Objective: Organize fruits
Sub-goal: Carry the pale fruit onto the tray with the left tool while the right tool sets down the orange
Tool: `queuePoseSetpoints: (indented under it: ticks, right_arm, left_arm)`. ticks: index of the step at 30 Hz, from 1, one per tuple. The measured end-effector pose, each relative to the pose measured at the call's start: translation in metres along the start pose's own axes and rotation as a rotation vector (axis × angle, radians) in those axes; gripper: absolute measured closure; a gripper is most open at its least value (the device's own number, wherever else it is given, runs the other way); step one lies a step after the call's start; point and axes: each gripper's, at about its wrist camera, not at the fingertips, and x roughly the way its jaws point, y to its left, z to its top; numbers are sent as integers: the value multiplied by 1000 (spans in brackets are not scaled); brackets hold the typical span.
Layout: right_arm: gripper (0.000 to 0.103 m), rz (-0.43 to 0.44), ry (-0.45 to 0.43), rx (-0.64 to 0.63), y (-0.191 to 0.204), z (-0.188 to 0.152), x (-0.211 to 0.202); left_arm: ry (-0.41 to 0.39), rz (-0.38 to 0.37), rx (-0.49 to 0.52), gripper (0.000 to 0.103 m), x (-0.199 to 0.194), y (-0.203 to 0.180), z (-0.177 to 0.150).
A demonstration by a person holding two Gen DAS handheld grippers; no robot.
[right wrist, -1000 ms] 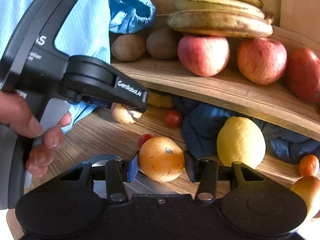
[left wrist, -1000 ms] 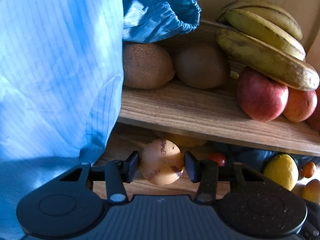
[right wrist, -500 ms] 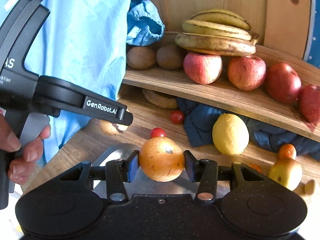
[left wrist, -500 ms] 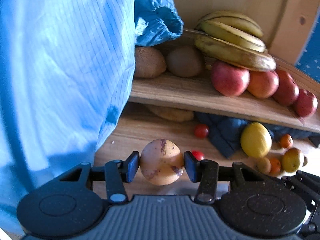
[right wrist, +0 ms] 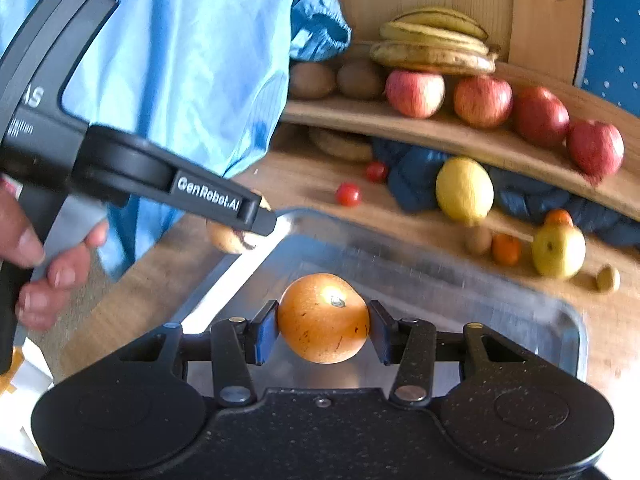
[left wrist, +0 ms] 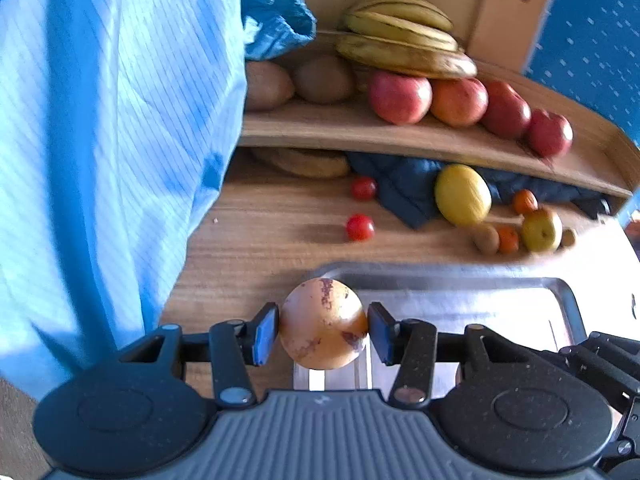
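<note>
We hold the left gripper pinched onto a pale speckled fruit, pads pressed to both its sides, and it hangs over the near corner of a metal tray. Our right gripper is clamped the same way on a round orange fruit, which sits above the tray's shiny floor. In the right wrist view we see the left tool from the side, a hand wrapped around its handle. The tray lies on a wooden table. Past it two cherry tomatoes lie apart on the wood, near a dark blue cloth with a lemon resting against it. Further right a yellow-green apple sits among small orange and brown fruits. Above, a curved wooden shelf carries kiwis, a row of red apples and bananas piled on top. A light blue garment fills the left side.
</note>
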Motion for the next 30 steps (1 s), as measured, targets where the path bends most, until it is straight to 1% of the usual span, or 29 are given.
queuePoseSetpoints:
  ticks: [4, 9, 15, 27, 30]
  right_arm:
    - [54, -9, 31, 11, 6, -19, -7]
    - [54, -21, 51, 24, 13, -30, -11]
    - [54, -40, 54, 37, 20, -37, -13]
    - [54, -82, 53, 81, 22, -46, -17]
    - [54, -89, 51, 84, 23, -46, -18]
  left_arm:
    - [19, -14, 28, 50, -5, -5, -17]
    - [41, -37, 59, 50, -11, -7, -30]
    - [58, -67, 86, 50, -17, -9, -40]
    - [91, -83, 140, 50, -18, -15, -52]
    - [77, -87, 155, 51, -21, -15, -53]
